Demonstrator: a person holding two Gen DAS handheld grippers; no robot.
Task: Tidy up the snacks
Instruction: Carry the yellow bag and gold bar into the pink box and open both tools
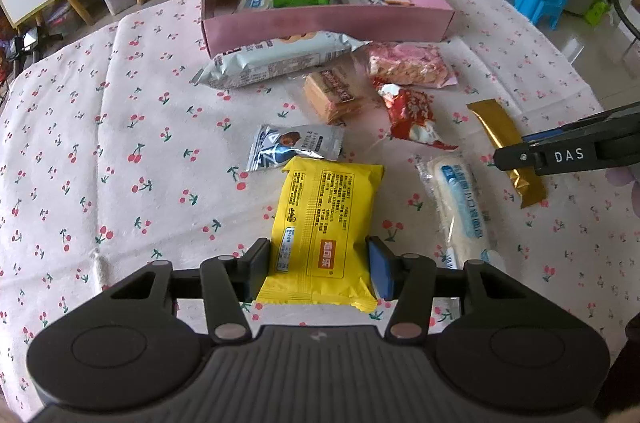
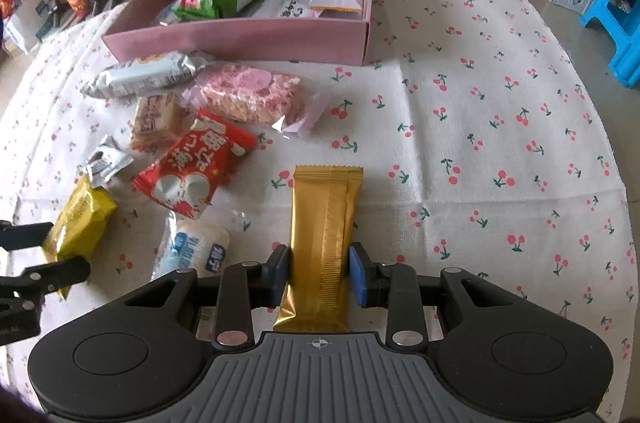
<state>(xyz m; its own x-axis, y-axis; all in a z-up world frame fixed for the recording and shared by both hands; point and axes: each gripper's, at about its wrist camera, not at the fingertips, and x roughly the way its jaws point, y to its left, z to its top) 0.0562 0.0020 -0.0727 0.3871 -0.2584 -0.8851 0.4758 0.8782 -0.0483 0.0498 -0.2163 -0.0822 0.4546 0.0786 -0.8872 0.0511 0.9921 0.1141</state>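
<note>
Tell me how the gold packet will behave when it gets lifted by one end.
The gold packet is long and flat, so its far end will probably droop little if there is a bar inside. Its glossy foil looks slippery, so it may slide between the right gripper's jaws. It looks light for its size.

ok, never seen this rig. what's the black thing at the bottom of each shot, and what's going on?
No robot here: a person holds a two-finger claw in each hand, with a fisheye camera on each looking along its fingers. One picture is from the left claw, the other from the right claw. The left one has a yellow snack pack between its pads, the right one a gold bar wrapper; both seem pinched, resting on the cherry-print cloth. More loose snacks lie beside them. Behind stands a pink box, already partly filled with snacks.
</note>
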